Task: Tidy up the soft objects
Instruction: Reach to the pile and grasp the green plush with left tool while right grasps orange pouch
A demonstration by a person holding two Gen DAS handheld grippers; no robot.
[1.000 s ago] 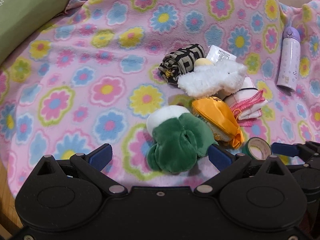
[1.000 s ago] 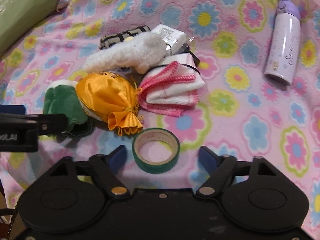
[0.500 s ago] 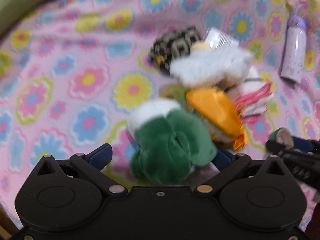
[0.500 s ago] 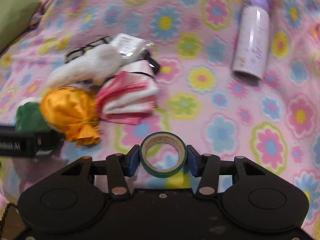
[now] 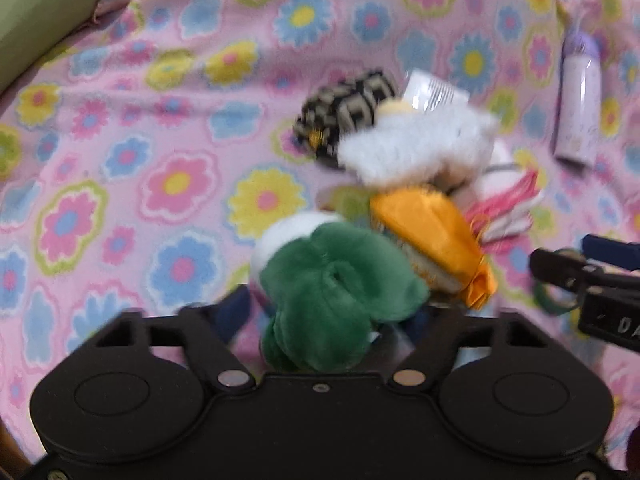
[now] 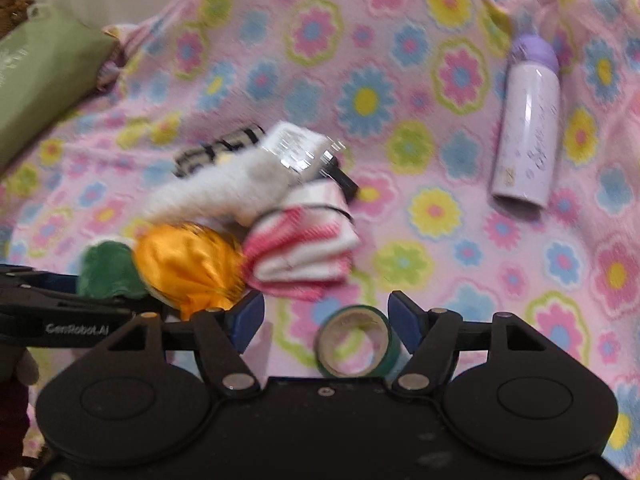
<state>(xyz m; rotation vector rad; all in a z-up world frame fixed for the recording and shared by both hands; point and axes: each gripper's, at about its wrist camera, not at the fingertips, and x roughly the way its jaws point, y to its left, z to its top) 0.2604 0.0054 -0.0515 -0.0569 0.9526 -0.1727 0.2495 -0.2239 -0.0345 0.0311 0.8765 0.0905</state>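
A green plush toy (image 5: 332, 292) with a white part lies on the flowered blanket, between the fingers of my left gripper (image 5: 328, 316), which have closed in on it. Beside it lie an orange satin pouch (image 5: 432, 236), a white fluffy toy (image 5: 416, 148), a pink-edged folded cloth (image 6: 304, 248) and a black checked pouch (image 5: 344, 112). My right gripper (image 6: 326, 320) is open; a green tape roll (image 6: 356, 342) lies loose between its fingers. The right gripper also shows at the right edge of the left wrist view (image 5: 592, 280).
A lilac bottle (image 6: 528, 128) lies on the blanket (image 6: 400, 60) at the right. A green cushion (image 6: 36, 84) sits at the far left. A clear plastic packet (image 6: 300, 148) rests on the pile's far side.
My left gripper moved forward and closed around the green plush. My right gripper, shut on the tape roll half a second ago, has opened and the roll lies loose.
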